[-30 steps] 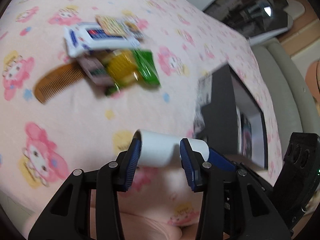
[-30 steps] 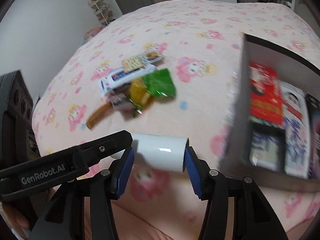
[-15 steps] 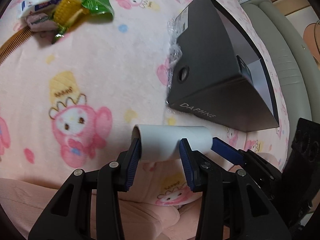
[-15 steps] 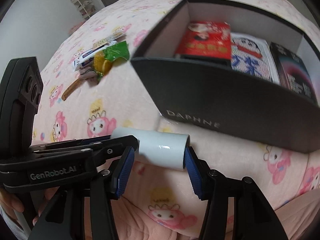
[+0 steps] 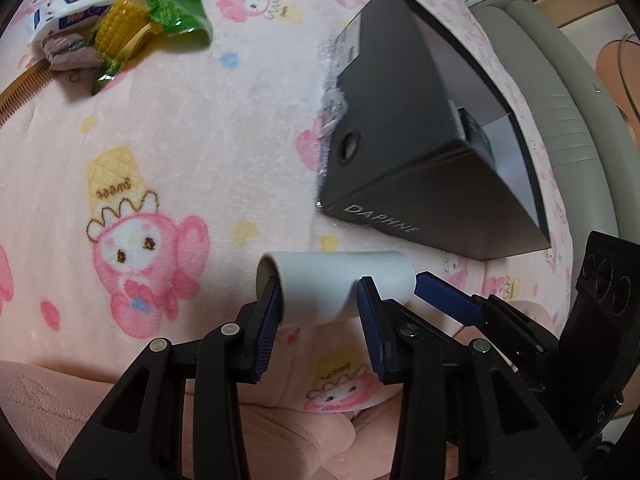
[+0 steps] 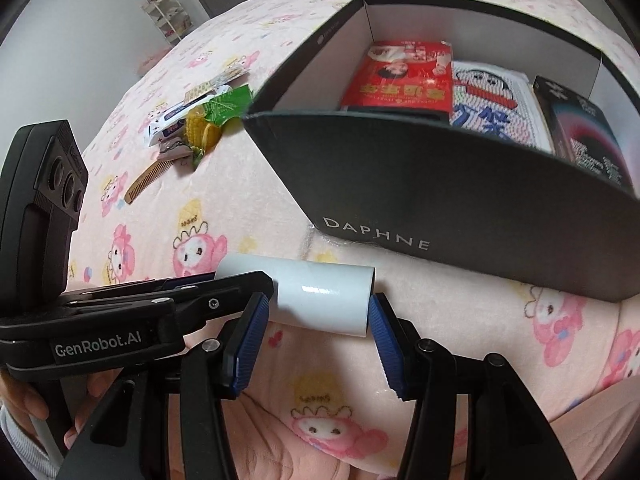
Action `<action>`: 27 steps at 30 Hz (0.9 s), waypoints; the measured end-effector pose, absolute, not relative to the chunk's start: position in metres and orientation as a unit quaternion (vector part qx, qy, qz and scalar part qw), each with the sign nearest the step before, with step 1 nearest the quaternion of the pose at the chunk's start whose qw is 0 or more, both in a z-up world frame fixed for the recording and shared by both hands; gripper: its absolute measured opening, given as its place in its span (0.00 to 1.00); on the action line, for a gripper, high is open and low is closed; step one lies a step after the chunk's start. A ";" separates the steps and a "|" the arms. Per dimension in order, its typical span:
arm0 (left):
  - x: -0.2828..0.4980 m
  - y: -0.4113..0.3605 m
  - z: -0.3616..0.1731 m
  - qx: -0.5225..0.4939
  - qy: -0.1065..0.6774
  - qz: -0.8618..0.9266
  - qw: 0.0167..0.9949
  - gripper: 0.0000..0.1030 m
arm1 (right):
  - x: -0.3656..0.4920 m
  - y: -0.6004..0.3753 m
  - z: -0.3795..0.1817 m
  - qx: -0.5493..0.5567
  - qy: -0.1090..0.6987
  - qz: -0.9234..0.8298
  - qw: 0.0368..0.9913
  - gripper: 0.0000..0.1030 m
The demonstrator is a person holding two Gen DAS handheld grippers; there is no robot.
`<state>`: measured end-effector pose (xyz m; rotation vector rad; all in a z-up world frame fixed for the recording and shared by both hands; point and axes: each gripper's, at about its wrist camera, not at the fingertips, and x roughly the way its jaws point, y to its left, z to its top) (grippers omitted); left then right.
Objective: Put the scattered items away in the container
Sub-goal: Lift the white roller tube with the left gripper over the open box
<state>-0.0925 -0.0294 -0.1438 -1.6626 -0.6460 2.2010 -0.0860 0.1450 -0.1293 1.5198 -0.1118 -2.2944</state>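
White glossy paper roll (image 5: 336, 286) pinched by both grippers.
We clamp left gripper (image 5: 320, 312) and right gripper (image 6: 316, 320) on it, near black cardboard DAPHNE box (image 6: 460, 196).

One white roll (image 6: 324, 298), one dark DAPHNE box (image 6: 460, 208) that held three flat packs, one comb (image 6: 146, 180), one corn packet (image 5: 132, 36), one wipes pack (image 5: 84, 0), two grippers.
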 end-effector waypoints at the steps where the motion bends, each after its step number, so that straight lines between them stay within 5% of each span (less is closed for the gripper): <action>1: -0.091 -0.030 -0.141 -0.576 -0.226 0.769 0.157 0.37 | -0.085 0.145 -0.126 0.538 -0.037 -0.820 0.192 0.48; 13: -0.077 -0.016 -0.067 -0.504 -0.227 0.803 0.225 0.37 | -0.070 0.177 -0.045 0.444 -0.077 -0.868 0.207 0.48; 27: -0.198 0.081 -0.028 -0.499 -0.167 0.815 0.245 0.36 | -0.155 0.247 -0.025 0.426 -0.098 -0.884 0.168 0.47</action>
